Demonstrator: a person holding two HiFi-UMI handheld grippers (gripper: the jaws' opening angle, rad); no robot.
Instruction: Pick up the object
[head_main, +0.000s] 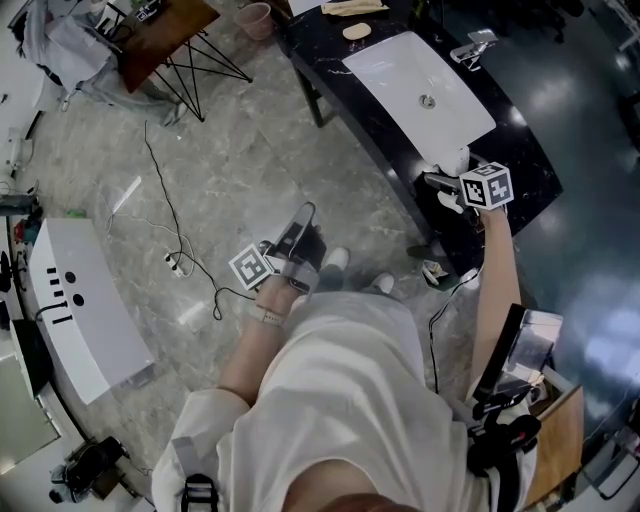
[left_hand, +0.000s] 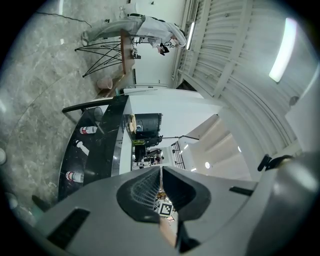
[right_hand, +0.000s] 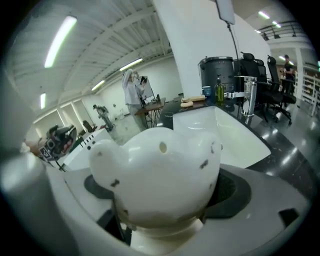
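The object is a glossy white rounded figurine (right_hand: 157, 170) with small dark specks and a hole near its top. It fills the right gripper view, and my right gripper (right_hand: 160, 192) is shut on it, a dark pad on either side. In the head view my right gripper (head_main: 445, 185) holds the white object (head_main: 455, 160) at the near end of the black counter (head_main: 525, 160), just beside the white sink (head_main: 420, 90). My left gripper (head_main: 298, 228) hangs low over the floor by the person's feet; its jaws (left_hand: 161, 172) are shut with nothing between them.
A faucet (head_main: 472, 48) stands at the sink's far side. A wooden table on black legs (head_main: 170, 40) and a pink cup (head_main: 255, 18) are at the back. A white cabinet (head_main: 80, 300) sits left, and cables (head_main: 180, 240) trail over the marble floor.
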